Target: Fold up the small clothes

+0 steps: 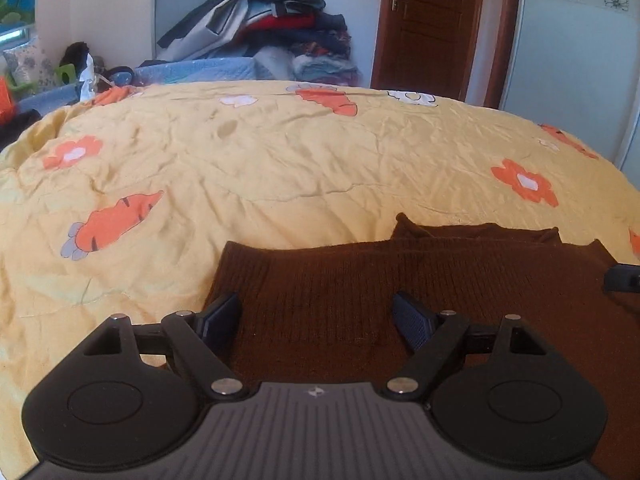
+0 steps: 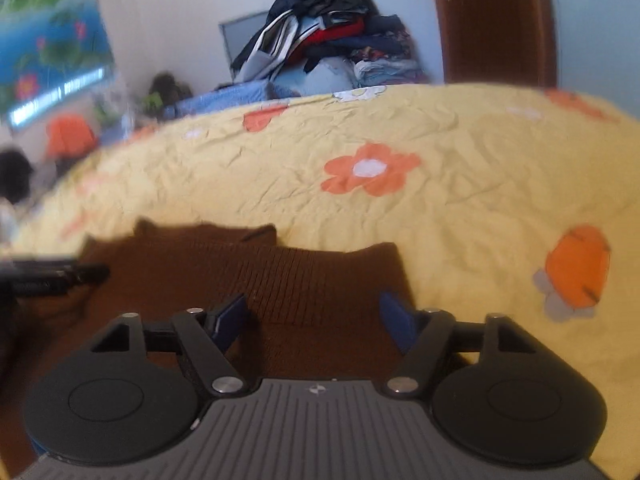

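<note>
Brown knitted garment lay flat on the yellow bedcover. Left gripper and right gripper were both spread wide above it, holding nothing.

Left tongs and right tongs both gape wide, side by side.

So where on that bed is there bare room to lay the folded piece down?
Bare yellow quilt lies beyond the brown sweater, up to the far edge, and left of it near the carrot print. The clothes pile behind the bed is crowded. Left gripper and right gripper are above the sweater.
</note>
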### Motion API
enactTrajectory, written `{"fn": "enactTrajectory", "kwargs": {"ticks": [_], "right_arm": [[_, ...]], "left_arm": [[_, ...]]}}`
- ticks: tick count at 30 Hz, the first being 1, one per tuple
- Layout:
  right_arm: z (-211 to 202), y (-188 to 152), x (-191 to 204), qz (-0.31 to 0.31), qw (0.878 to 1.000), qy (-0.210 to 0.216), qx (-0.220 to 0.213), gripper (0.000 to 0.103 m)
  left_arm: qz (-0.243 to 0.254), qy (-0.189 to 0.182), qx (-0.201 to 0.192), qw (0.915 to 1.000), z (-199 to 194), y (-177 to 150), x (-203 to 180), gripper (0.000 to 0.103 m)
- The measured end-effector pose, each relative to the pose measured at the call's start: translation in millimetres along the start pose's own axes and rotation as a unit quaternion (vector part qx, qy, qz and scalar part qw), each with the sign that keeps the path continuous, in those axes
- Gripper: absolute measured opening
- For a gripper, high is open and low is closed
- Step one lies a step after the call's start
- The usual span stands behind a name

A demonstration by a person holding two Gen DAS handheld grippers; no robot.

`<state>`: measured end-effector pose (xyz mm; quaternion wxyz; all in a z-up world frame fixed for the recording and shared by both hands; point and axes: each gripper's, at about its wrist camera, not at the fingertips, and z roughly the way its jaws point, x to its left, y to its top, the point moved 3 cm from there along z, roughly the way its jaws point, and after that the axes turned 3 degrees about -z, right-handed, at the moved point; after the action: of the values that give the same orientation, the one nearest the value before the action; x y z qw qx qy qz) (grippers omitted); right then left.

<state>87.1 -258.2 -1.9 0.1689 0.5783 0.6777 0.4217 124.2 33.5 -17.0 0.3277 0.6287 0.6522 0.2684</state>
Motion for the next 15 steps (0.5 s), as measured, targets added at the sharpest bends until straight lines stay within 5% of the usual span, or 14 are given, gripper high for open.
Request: {"fn": "enactTrajectory", "kwargs": {"ticks": [6,9,15], "right_arm": [[-15.8,20.7,22.1,0.0,0.999,-0.041,0.017,0.071],[-31.5,25.9,52.7,-0.026,1.0,0.006,-0.016,0.094],[4.9,-12.9,52.0,-0.091,0.994,-0.037,0.05,0.099]], "left_arm": [[0.006,0.01,-0.003,0.9999,-0.2,-0.9,-5.2,0.086],[0.002,0.007,-0.003,1.0,-1.1,-1.5,-4.4,0.086],[-0.004,0.002,-0.006,1.0,-1.4,-1.5,-2.0,0.087]]}}
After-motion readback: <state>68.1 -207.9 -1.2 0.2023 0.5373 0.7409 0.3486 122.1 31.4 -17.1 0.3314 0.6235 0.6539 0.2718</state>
